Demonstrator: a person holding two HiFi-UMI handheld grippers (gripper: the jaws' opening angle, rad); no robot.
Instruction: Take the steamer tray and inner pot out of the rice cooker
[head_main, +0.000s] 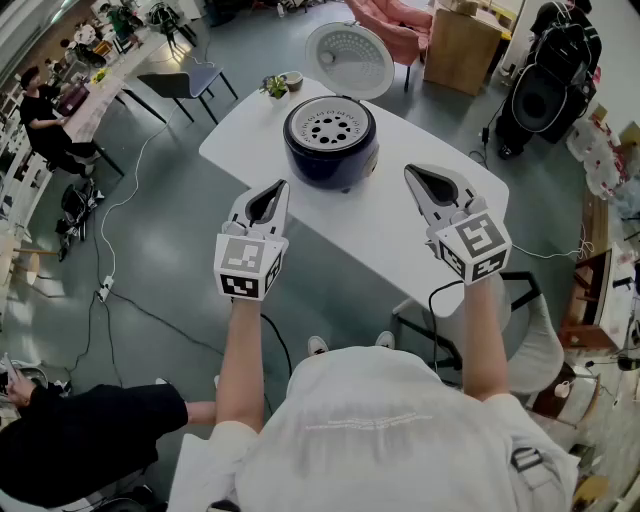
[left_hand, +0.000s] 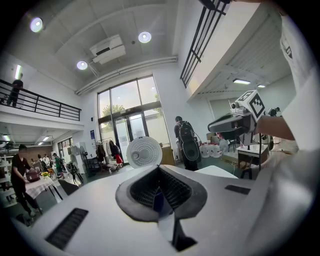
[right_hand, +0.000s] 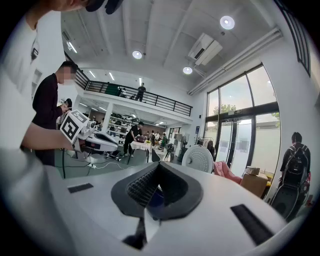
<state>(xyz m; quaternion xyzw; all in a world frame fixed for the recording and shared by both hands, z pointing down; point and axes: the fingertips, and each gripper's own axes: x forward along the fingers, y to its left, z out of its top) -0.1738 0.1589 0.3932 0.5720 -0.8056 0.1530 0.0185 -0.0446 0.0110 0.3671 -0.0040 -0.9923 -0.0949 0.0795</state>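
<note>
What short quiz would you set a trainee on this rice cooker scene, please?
1. True or false: the rice cooker has its lid raised open.
2. Where is the steamer tray? A on the floor; B seated in the cooker; C on a chair.
3. Fill in: the left gripper and right gripper both have their jaws ____, with nothing between them.
Key: 1 true; 2 B; 3 shut.
</note>
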